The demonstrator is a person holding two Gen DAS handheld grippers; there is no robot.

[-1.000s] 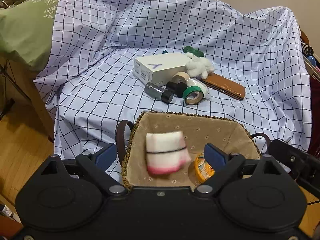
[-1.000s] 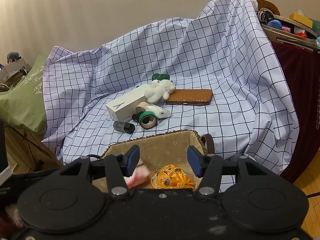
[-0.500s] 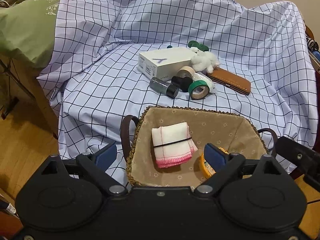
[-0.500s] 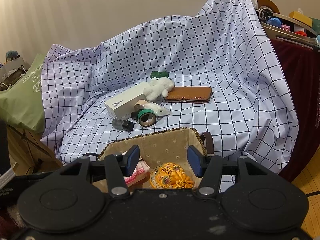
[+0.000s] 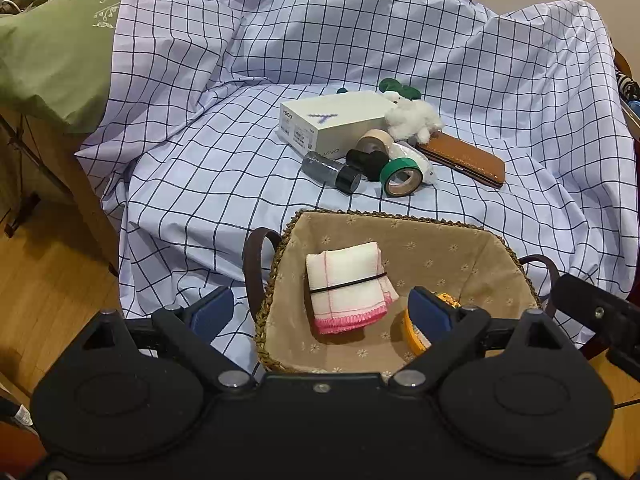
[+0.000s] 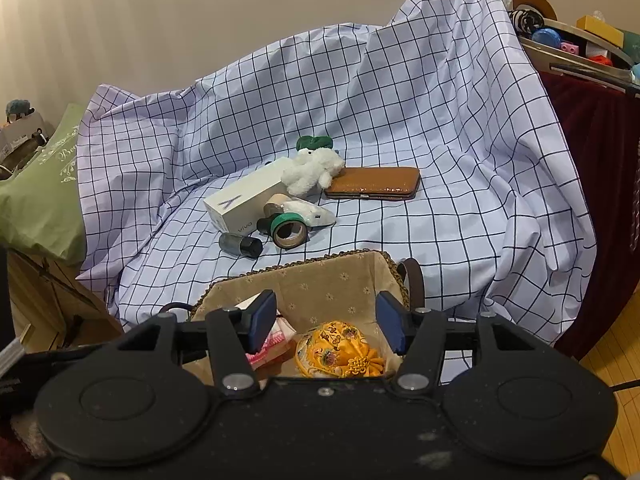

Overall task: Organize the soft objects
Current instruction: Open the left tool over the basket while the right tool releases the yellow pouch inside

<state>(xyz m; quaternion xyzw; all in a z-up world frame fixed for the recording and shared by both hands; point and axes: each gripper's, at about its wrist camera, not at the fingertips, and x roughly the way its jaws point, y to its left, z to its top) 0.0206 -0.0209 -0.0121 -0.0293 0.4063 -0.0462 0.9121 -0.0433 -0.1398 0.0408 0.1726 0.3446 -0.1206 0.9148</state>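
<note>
Folded towel (black band around it) lies in the lined basket

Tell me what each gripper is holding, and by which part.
Nothing. The left gripper is open, the right gripper is opening, both empty, above the lined wicker basket.

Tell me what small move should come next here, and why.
Probably send the left gripper, open and empty, toward the white plush toy. The folded cloth and yellow pouch already lie in the basket; the plush lies out on the checked sheet.
</note>
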